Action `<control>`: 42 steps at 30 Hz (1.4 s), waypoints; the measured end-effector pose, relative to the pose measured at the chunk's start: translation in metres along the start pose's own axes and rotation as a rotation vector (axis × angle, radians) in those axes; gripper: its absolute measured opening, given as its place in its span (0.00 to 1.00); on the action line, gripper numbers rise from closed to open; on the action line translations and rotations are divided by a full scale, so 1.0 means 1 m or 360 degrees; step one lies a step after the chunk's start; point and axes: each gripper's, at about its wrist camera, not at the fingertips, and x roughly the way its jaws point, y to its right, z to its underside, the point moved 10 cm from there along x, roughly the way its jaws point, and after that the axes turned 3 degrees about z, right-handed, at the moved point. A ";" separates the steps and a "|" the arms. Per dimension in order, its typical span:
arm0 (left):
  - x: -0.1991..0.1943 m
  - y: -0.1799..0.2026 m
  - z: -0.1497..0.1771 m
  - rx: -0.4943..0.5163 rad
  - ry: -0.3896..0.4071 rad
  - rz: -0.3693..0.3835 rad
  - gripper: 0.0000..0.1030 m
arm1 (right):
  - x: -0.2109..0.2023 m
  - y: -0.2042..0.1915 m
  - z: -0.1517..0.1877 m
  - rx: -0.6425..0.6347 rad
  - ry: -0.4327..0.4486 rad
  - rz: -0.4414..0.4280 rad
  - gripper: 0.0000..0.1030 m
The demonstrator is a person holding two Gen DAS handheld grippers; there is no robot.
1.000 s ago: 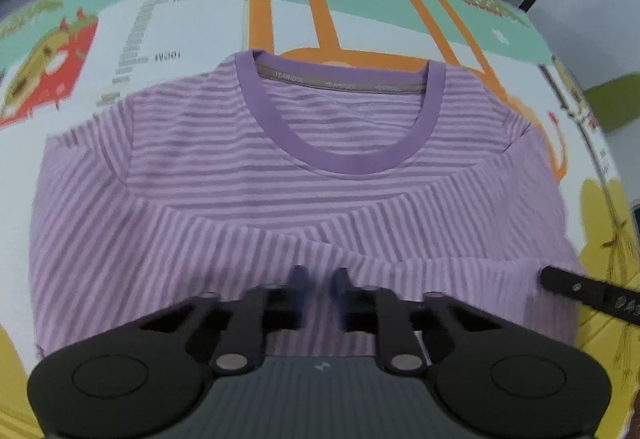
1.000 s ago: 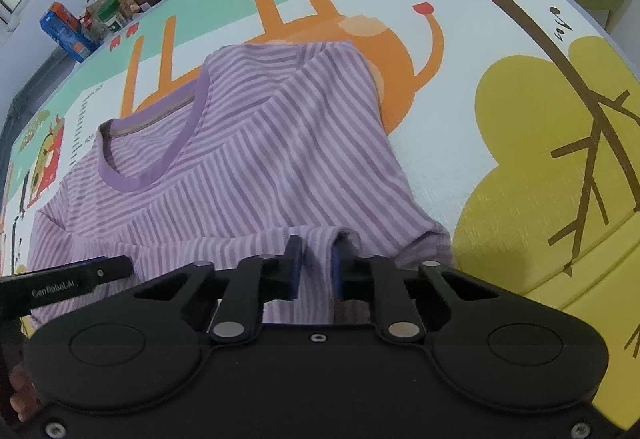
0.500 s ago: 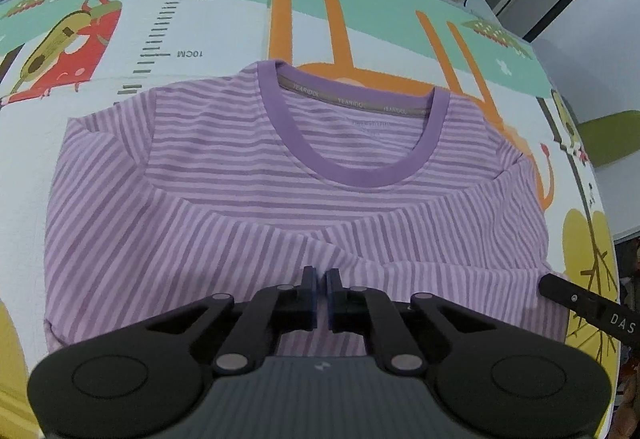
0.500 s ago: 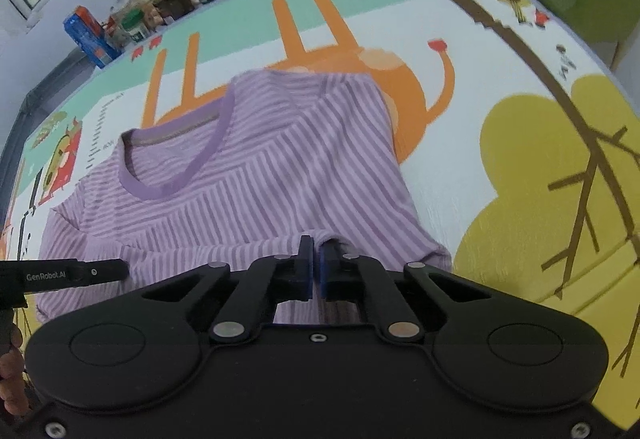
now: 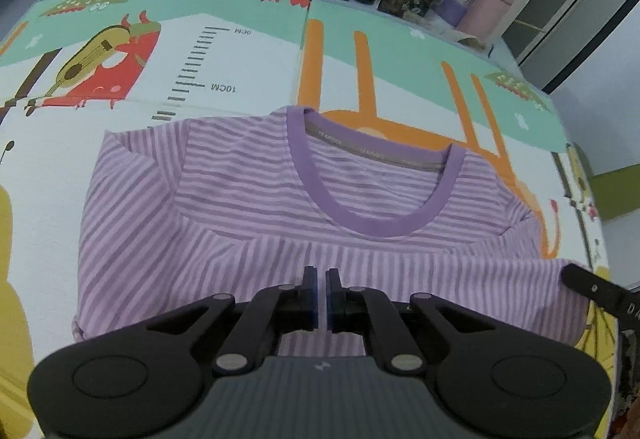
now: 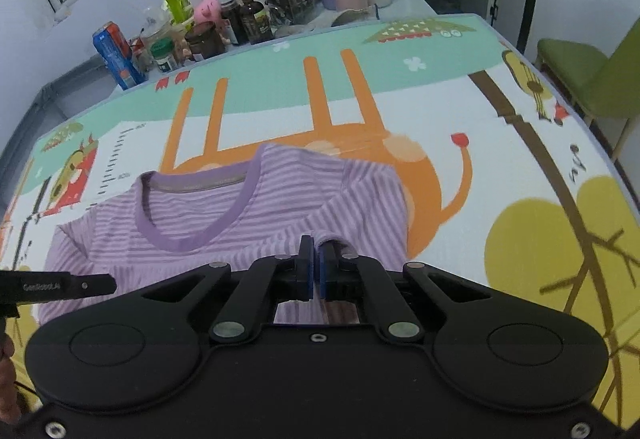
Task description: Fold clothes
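- The play mat (image 5: 248, 55) on the counter has a printed ruler reading "10CM" at 11 o'clock.
- The purple striped shirt (image 5: 248, 207) lies mid-mat, collar at 12 o'clock; its neck tape lettering is unreadable.
- The left gripper (image 5: 321, 293) is clenched on the shirt's near edge.
- The right gripper (image 6: 316, 267) pinches a raised fold of it.

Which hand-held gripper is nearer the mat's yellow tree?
Right. The right hand-held gripper pinches the shirt beside the yellow tree; the left hand-held gripper grips it farther over.
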 end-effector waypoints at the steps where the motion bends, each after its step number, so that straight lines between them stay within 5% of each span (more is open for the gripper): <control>1: 0.003 -0.001 0.001 -0.0004 -0.0003 -0.0019 0.04 | 0.003 0.001 -0.002 -0.0010 -0.0007 0.0011 0.02; 10: 0.026 -0.025 0.011 -0.0085 -0.0058 -0.0112 0.07 | 0.057 0.021 0.026 -0.0011 -0.0178 0.0101 0.07; 15: 0.020 -0.028 0.006 -0.0085 -0.0035 -0.0155 0.09 | 0.058 0.037 0.028 0.0040 -0.0157 0.0165 0.28; 28: -0.017 0.017 0.004 0.0015 0.0031 0.0036 0.11 | 0.006 0.005 0.000 0.0075 -0.0019 -0.0031 0.28; 33: -0.014 0.027 0.019 0.0034 -0.0027 0.0100 0.10 | 0.010 -0.013 0.016 0.0028 -0.0103 -0.0068 0.13; 42: 0.001 0.030 0.043 0.0007 -0.0129 0.0153 0.10 | 0.028 -0.021 0.049 0.0109 -0.0238 -0.0161 0.06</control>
